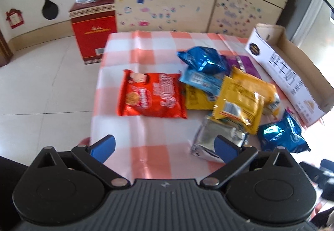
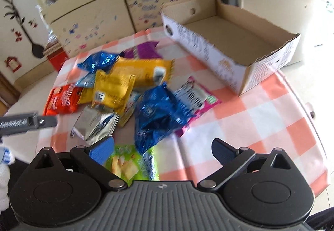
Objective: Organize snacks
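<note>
Both the left gripper (image 1: 165,146) and right gripper (image 2: 162,150) hover wide open and empty over the near table edge, likely picking a first packet, since the snacks (image 2: 125,89) lie heaped beside the empty box (image 2: 229,43) meant for them.

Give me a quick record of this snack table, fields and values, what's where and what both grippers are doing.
surface: table with orange-and-white checked cloth
container: open cardboard box, empty, at the cloth's far right
snacks: loose pile beside the box, none inside it
pile contents: red packet, yellow packets, blue foil packets, silver packet, purple packet, pink packet, green packet
left gripper: open, holding nothing, above the cloth's near edge
right gripper: open, holding nothing, over the green packet
</note>
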`<act>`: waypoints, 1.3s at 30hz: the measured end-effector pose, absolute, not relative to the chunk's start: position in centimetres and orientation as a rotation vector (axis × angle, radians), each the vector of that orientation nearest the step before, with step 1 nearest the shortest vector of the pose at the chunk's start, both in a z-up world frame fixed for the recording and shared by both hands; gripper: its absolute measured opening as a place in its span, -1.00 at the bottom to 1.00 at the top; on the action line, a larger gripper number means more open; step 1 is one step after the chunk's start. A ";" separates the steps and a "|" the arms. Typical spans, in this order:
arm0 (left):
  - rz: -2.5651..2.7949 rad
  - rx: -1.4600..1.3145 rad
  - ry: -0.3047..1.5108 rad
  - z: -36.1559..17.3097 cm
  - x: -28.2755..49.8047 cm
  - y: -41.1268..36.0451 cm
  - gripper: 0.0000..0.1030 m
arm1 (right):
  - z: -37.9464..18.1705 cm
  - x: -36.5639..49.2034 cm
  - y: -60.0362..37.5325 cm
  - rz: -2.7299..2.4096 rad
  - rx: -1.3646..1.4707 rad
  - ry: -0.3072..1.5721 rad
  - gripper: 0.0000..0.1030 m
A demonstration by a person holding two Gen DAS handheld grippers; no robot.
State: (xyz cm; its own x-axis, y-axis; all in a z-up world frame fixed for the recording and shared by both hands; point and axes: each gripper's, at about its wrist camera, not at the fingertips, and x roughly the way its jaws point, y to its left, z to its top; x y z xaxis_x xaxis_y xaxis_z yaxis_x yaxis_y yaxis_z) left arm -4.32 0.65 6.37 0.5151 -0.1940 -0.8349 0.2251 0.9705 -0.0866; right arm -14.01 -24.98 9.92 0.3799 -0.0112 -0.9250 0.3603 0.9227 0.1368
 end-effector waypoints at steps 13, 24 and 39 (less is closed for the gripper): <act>-0.374 0.075 0.997 4.5 -3.2 -4.9 0.95 | 7.3 -14.3 -22.5 -0.132 0.335 1.239 0.78; -0.420 0.199 1.037 0.9 -3.1 -7.5 0.95 | 5.4 -13.8 -20.7 -0.087 0.296 1.298 0.84; -0.367 0.205 1.008 0.0 -3.4 -5.3 0.90 | 5.0 -13.5 -19.7 -0.114 0.161 1.288 0.77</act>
State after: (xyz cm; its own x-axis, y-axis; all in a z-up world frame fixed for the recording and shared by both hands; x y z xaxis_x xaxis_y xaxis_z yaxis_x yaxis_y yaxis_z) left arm -3.45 -5.27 0.04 0.4797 -0.2052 -0.8531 0.3921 0.9199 -0.0009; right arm -13.51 -19.72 4.97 0.2760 0.0054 -0.9611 0.1747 0.9830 0.0557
